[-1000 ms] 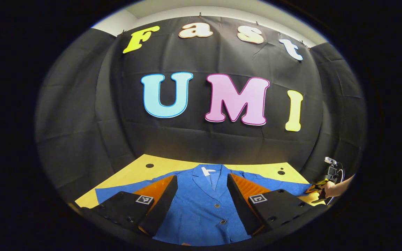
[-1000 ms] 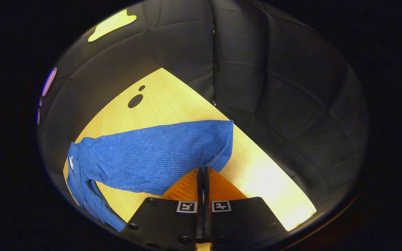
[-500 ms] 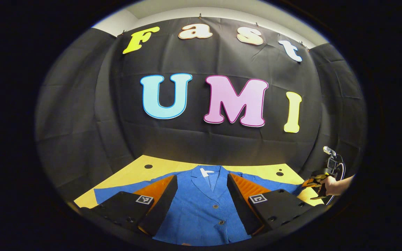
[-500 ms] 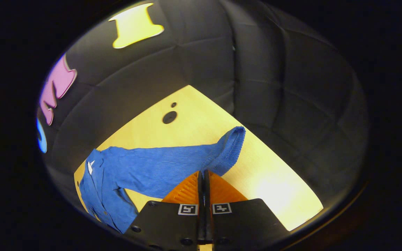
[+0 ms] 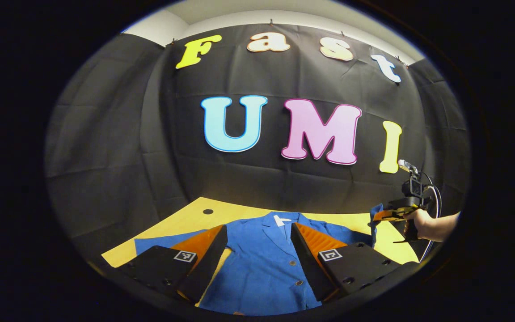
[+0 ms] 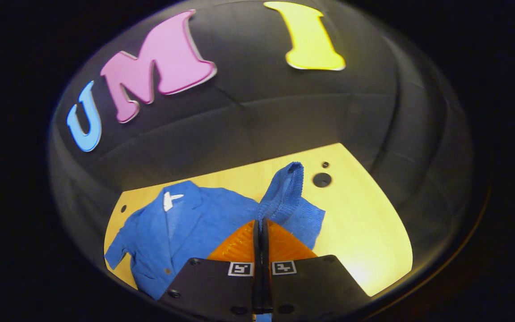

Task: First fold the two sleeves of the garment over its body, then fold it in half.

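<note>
Jacket (image 6: pixel 186 223), one, blue, spread flat on the one yellow table (image 6: pixel 365 232) ahead of both claws. In the last second my right claw (image 6: pixel 259 232), clenched on the cuff of one sleeve (image 6: pixel 286 192), has lifted it and swung it toward the body: first fold underway. My left claw (image 5: pixel 257 250) hangs released above the jacket's front; the second sleeve (image 5: pixel 159 243) lies flat.

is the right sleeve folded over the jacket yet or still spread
Neither: the right sleeve is lifted off the table, its cuff standing up, pinched in the shut right gripper, not yet laid on the jacket body.
</note>
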The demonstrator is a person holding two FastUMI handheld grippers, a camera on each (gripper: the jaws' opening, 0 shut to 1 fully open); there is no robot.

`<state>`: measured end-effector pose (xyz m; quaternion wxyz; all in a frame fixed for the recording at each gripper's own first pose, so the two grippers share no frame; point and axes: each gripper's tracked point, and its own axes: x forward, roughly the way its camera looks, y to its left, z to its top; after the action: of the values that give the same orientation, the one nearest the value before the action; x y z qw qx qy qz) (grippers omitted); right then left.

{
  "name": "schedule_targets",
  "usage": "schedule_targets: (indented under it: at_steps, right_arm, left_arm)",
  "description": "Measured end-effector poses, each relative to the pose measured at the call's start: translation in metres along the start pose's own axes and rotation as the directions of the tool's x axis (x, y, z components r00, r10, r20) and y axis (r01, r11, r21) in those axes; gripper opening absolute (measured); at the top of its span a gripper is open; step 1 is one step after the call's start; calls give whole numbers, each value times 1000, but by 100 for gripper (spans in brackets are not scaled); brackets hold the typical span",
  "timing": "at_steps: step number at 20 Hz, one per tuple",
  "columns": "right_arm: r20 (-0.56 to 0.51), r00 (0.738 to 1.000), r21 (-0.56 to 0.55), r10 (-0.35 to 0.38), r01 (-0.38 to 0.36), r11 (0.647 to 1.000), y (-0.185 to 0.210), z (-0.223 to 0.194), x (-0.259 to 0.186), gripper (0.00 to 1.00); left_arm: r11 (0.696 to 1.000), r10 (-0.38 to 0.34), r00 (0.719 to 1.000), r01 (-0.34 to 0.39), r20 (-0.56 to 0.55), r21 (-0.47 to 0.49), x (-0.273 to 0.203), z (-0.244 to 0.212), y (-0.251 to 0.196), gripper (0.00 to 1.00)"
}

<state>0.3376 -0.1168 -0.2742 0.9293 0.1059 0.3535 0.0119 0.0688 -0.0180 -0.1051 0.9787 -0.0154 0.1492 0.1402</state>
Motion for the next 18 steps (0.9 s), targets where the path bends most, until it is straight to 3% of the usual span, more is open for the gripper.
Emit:
schedule_targets:
  at_steps: [6, 12, 16, 18]
  right_arm:
    - [-49, 983, -88, 176, -179, 980, 133, -14, 24, 1]
    - [-151, 936, -127, 317, -337, 933, 271, -70, 37, 1]
    - [-212, 897, -205, 387, -429, 880, 357, -120, 43, 1]
    - [-238, 896, -245, 375, -429, 870, 378, -150, 58, 1]
  left_arm:
    - [994, 101, 995, -101, -12, -29, -10, -6, 43, 82]
    - [978, 195, 980, -197, -29, -75, -18, -13, 87, 82]
    - [965, 252, 967, -254, -41, -72, -9, -23, 119, 82]
    - [959, 272, 961, -274, -47, -65, -3, -26, 135, 82]
